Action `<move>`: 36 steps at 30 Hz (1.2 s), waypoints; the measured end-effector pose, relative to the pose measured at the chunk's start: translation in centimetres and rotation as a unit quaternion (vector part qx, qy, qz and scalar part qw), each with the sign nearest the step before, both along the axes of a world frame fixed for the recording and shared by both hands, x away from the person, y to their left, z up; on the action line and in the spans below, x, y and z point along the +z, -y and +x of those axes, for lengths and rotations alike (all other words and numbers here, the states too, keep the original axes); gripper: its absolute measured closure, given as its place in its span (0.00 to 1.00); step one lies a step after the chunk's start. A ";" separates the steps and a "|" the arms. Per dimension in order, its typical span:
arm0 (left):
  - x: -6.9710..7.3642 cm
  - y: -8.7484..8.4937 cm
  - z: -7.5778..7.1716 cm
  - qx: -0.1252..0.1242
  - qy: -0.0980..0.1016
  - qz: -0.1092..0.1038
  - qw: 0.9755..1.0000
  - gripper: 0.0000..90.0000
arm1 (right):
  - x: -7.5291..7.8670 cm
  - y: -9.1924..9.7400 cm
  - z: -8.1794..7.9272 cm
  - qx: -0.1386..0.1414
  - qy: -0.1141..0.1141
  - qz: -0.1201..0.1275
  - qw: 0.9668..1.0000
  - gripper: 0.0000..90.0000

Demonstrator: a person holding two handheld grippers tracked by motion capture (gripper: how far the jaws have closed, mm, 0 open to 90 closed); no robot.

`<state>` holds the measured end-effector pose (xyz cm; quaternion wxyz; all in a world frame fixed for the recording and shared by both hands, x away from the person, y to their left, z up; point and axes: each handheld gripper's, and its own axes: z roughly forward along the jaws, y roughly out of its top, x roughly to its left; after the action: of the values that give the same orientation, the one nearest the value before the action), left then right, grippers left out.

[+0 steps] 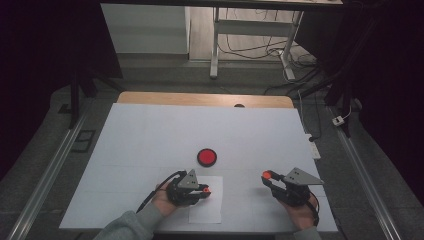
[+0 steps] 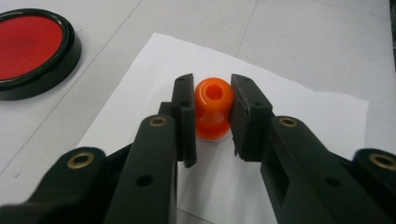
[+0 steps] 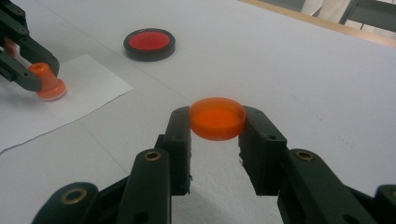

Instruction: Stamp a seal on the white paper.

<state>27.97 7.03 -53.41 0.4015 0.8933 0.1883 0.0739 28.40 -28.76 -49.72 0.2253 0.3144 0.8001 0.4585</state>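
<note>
Orange plastic stamp body [image 2: 213,109], upright on white paper [image 2: 299,116] in the clamped left gripper [image 2: 212,116], sits left of the right gripper [image 3: 217,122], which grips its shallow orange cap [image 3: 217,117].

Orange stamp [image 2: 213,108]: glossy, knob-shaped, hole in its top, upright on the white paper sheet [image 2: 289,121]. Orange cap [image 3: 217,117]: shallow translucent disc, held level above the bench [image 3: 299,65], well apart from the stamp.
</note>
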 end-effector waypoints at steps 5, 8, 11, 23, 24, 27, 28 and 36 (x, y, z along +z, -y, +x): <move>0.0 0.0 0.0 0.000 -0.001 -0.002 1.000 0.80 | 0.0 0.1 0.0 -0.001 0.000 0.002 1.000 0.72; -0.1 -0.1 0.0 0.001 -0.001 -0.006 1.000 0.80 | 0.0 0.0 0.0 0.000 0.000 0.001 1.000 0.72; -0.1 -0.1 -0.1 0.003 -0.001 -0.006 1.000 0.80 | 0.1 0.0 0.0 0.000 0.001 0.001 1.000 0.72; 2.8 -2.0 0.5 0.027 0.005 -0.114 0.993 0.80 | 0.2 0.3 0.1 0.000 -0.004 0.017 1.000 0.72; 2.9 -2.1 0.5 0.030 0.002 -0.121 0.992 0.80 | 0.2 0.3 0.1 0.000 -0.004 0.016 1.000 0.72; 2.9 -2.3 0.6 0.031 -0.001 -0.123 0.992 0.80 | 0.1 0.1 0.1 0.001 -0.004 0.014 1.000 0.72; 2.9 -2.3 0.6 0.032 -0.003 -0.125 0.992 0.80 | 0.1 0.1 0.1 0.001 -0.004 0.013 1.000 0.72; 3.0 -2.4 0.7 0.029 -0.017 -0.124 0.992 0.80 | 0.1 0.2 0.1 0.000 -0.004 0.013 1.000 0.72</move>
<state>28.68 9.39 -50.43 0.5038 0.8318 0.2284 0.0467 28.50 -28.96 -49.62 0.2174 0.3192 0.7949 0.4679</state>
